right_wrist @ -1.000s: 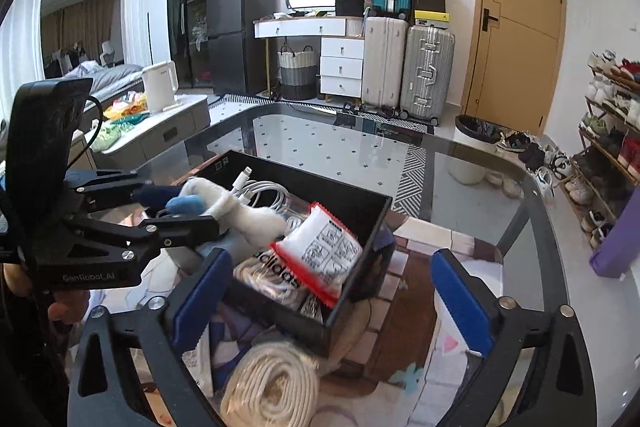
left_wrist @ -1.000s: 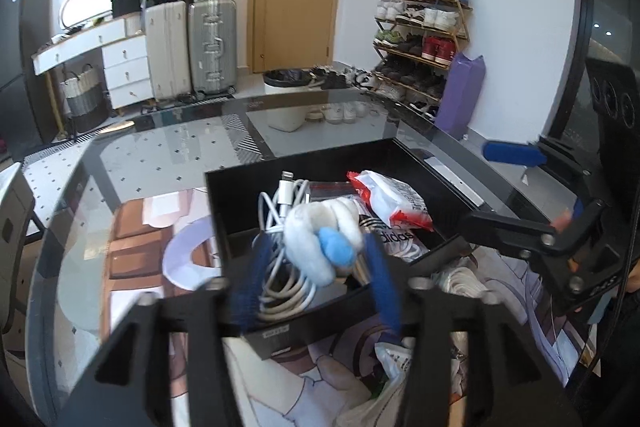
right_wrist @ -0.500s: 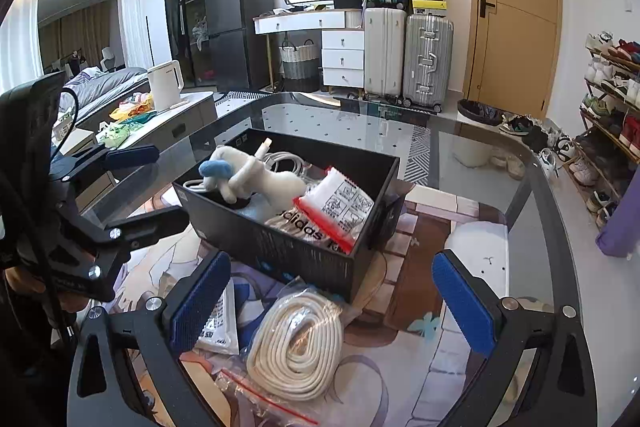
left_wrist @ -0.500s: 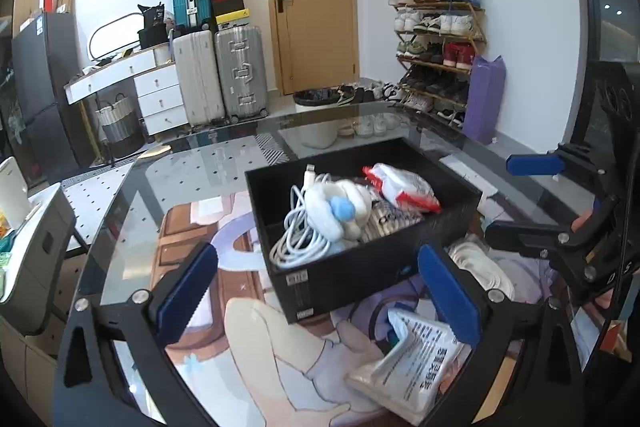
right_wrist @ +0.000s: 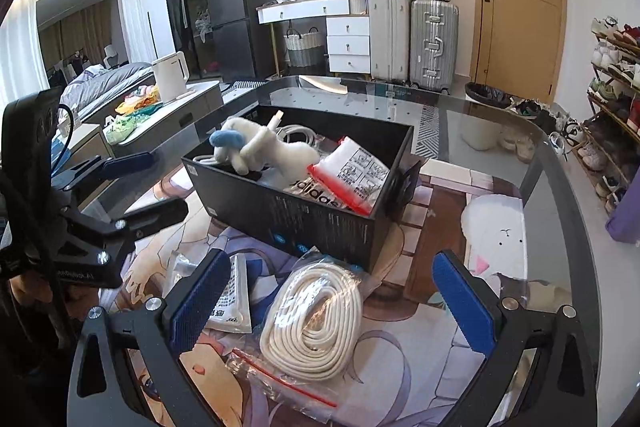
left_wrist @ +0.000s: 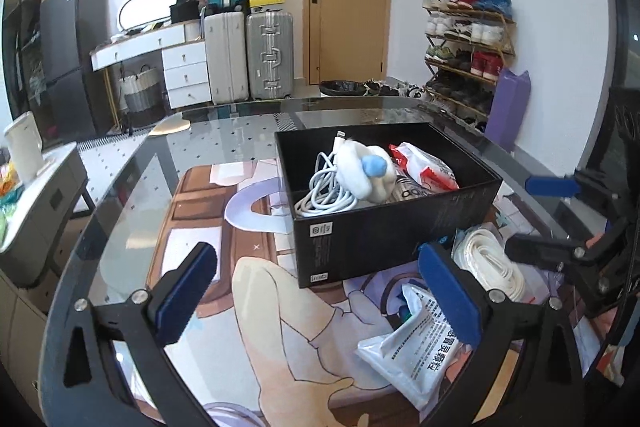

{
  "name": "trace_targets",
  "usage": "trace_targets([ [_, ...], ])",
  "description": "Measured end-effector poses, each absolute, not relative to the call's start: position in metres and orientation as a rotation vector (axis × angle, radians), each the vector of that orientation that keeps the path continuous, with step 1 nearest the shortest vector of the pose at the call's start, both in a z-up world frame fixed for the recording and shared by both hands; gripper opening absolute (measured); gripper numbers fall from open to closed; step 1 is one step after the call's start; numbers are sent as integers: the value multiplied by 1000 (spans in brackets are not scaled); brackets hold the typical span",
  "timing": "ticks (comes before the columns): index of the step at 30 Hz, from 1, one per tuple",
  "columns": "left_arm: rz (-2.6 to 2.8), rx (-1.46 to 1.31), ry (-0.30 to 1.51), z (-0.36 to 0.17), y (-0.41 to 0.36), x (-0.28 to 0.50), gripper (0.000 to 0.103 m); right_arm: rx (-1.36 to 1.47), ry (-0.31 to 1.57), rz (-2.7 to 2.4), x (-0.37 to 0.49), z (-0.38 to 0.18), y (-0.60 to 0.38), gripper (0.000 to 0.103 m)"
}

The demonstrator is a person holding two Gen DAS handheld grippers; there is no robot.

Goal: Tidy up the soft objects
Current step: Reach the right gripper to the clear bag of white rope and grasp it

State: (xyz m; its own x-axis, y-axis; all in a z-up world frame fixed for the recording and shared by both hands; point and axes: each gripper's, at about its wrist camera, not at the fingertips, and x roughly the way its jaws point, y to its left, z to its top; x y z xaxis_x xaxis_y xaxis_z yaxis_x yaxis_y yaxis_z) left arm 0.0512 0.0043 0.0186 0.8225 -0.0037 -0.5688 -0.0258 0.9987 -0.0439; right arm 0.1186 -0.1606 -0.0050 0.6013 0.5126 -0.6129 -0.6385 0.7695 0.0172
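Both my jaws stand released and empty; the white plush toy with blue nose [left_wrist: 362, 171] lies in the black cardboard box [left_wrist: 392, 227], while the bagged white rope coil [right_wrist: 316, 315] waits on the tabletop.

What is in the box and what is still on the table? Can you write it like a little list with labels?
box: black box, open top, on the glass table
in box: white plush toy with a blue part, white charging cable, red-and-white packet, adidas bag
on table, outside box: bagged white rope coil, white printed pouch
left gripper: open, empty, in front of the box
right gripper: open, empty, above the rope coil
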Motion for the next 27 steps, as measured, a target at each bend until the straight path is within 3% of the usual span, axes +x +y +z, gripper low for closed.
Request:
trace_targets([
  [27, -52, -134, 691, -2, 14, 57, 102, -313, 869, 586, 146, -52, -142, 102],
])
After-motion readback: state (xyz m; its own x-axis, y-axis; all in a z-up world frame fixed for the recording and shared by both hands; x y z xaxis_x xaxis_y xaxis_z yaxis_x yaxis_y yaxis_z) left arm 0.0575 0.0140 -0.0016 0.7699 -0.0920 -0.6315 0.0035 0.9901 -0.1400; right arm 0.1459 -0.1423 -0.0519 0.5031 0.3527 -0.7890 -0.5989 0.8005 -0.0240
